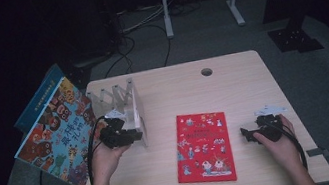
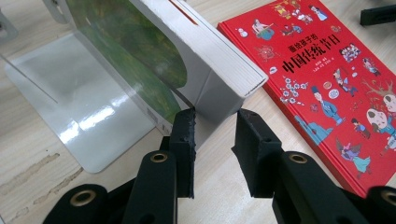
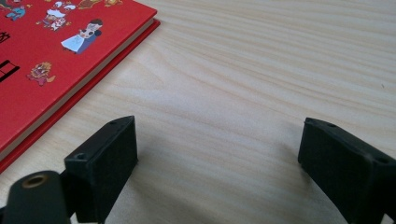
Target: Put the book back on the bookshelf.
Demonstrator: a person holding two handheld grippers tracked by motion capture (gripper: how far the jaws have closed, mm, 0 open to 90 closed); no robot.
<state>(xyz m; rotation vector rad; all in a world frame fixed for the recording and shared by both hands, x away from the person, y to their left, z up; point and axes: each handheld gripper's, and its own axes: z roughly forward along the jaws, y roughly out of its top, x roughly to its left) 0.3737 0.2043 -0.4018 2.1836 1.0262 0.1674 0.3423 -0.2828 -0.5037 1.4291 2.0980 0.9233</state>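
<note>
The left gripper [image 2: 212,128], jaws parted around a standing book [image 2: 205,60], steadied it against the rack [image 1: 126,104]; the right gripper [image 3: 217,149] idled open at 3 o'clock of the red book [image 1: 203,147].

red book [image 2: 327,79], cover title "中国传统节日"

Three books [image 1: 203,147], one rack [image 1: 118,102], two grippers [image 1: 121,136].
</note>
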